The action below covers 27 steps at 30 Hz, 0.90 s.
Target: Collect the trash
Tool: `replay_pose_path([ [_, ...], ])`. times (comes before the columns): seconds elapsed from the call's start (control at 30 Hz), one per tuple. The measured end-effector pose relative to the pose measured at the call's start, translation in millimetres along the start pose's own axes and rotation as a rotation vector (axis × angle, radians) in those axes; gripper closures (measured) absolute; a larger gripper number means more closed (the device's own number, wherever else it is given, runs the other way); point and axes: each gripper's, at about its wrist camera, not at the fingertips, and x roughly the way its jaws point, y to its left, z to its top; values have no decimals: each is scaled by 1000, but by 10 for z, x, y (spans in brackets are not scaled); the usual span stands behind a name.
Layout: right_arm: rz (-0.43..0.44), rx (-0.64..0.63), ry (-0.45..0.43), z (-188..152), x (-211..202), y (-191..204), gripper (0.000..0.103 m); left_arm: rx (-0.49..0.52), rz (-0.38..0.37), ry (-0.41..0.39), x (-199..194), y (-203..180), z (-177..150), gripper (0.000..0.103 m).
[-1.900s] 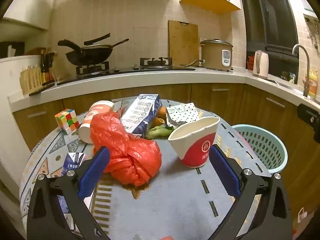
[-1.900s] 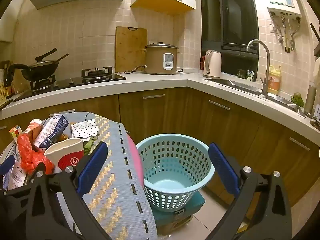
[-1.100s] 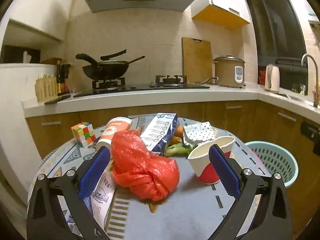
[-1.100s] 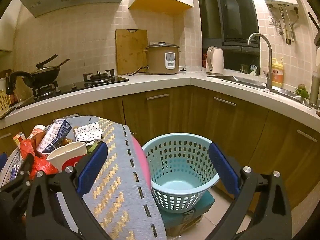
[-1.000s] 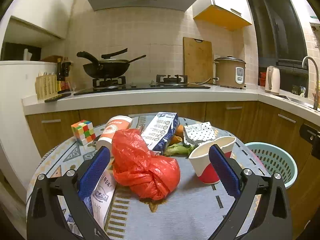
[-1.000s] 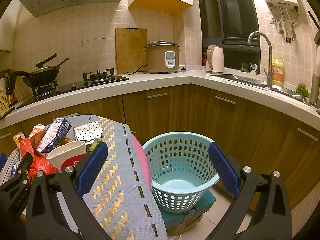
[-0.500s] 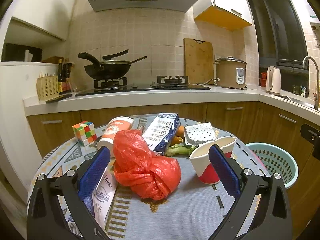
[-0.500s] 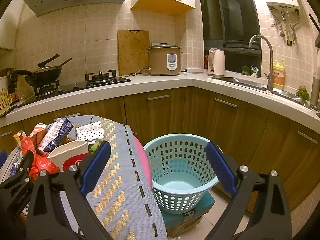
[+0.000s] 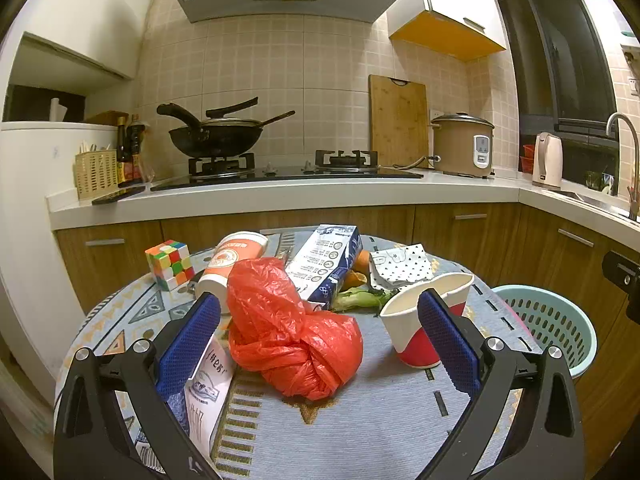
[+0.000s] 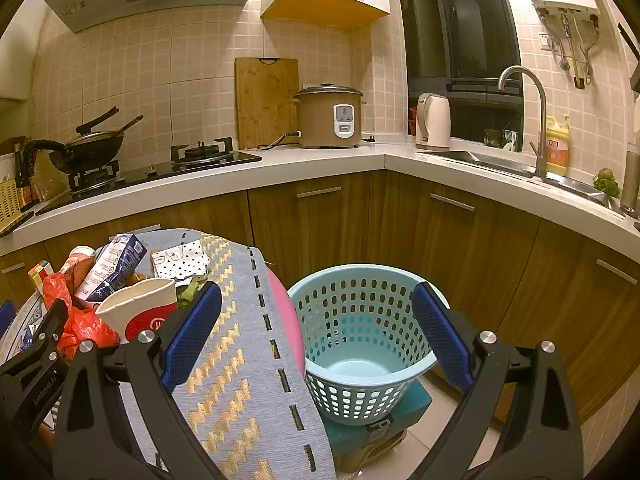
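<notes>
My left gripper (image 9: 318, 338) hangs over the near edge of the round table (image 9: 360, 420), jaws spread wide and holding nothing; its blue pads are finely ribbed rubber. Between them lies a crumpled red plastic bag (image 9: 290, 328), glossy and knotted at its near end. Touching its far side is a blue-and-white carton (image 9: 326, 266), tilted on the heap, covered in small print and round icons too fine for me to read. Left of the carton an orange-and-white paper cup (image 9: 230, 264) lies on its side with a round logo I cannot make out. Toward the right edge a red paper cup (image 9: 416, 326) stands upright, its white rim squashed out of round. Behind it sit a dotted white paper wrapper (image 9: 400, 266) and green vegetable scraps (image 9: 356, 300). A printed leaflet (image 9: 210, 380) with handwritten-looking characters lies under my left pad. A Rubik's cube (image 9: 170, 264) stands near the far left edge.

My right gripper (image 10: 316, 334) is also spread wide and empty, over the woven tablecloth's right edge. Below it stands a perforated light-blue plastic basket (image 10: 360, 344), beside the table.
</notes>
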Motion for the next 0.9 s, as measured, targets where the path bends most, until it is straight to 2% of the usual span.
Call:
replay_pose_path([
  [0.9,0,2,8,-32,22,-29,12,-2,0,-1,-7,7,10,7],
])
